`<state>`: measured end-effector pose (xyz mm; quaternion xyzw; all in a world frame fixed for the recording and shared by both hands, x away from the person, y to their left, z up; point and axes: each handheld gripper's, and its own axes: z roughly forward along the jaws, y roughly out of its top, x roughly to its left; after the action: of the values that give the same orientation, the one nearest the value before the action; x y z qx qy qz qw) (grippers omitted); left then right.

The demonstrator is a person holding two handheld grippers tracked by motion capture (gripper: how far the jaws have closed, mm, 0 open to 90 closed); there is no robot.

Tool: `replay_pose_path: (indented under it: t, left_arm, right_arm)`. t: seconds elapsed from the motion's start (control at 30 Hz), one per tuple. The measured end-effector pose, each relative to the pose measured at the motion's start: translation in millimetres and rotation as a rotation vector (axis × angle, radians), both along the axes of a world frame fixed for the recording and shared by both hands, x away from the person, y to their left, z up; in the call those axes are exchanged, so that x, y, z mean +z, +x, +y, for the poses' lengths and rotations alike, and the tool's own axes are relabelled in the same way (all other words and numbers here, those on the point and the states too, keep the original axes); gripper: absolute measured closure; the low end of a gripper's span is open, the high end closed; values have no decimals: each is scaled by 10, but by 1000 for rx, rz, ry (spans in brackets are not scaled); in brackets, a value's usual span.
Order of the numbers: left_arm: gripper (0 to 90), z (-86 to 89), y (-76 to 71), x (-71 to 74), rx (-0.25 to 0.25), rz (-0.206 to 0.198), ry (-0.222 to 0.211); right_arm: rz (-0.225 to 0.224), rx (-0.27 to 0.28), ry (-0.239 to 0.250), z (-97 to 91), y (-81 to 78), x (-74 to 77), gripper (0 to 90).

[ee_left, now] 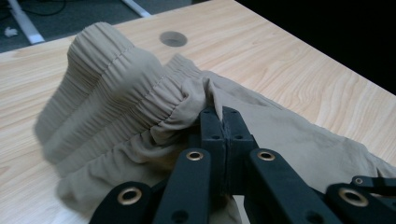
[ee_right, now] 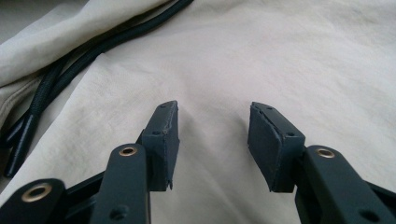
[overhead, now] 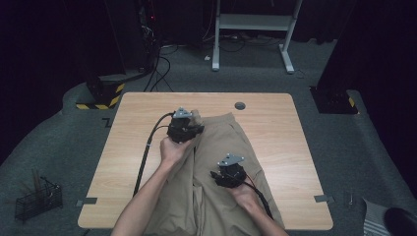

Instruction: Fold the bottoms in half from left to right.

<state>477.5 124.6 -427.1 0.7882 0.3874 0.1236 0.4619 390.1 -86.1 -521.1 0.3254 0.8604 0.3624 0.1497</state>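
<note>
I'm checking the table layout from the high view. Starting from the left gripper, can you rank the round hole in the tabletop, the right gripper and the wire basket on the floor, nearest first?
From the left gripper:
1. The round hole, up and to its right on the table.
2. The right gripper, lower right, over the beige trousers; a little farther than the hole.
3. The wire basket, far lower left on the floor.

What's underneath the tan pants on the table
The wooden table shows bare all around the tan pants. Its surface beneath them is covered by cloth, so anything lying there cannot be seen.
</note>
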Motion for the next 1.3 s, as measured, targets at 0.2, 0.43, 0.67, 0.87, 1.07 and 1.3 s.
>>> replay_pose_path:
  t: [0.2,0.43,0.67,0.87,1.07,1.3]
  left_arm:
    - [894,-256,41,-45,-43,15,16]
    - [893,-526,141,-235,-73,64,22]
    - [892,-675,224,-543,-80,102,40]
    - [882,-693,254,-764,-70,146,63]
    - [646,-636,140,-604,-69,101,82]
    - [428,-357,-131,-318,-36,46,73]
  right_arm:
    - [-19,3,17,25,-4,-28,541]
    - [-19,3,18,25,-5,-28,541]
    - [-18,0,18,27,-7,-28,539]
    - [-19,-2,19,28,-7,-29,536]
    - [-19,-2,19,28,-8,-28,535]
    - [-19,-8,17,22,-9,-26,514]
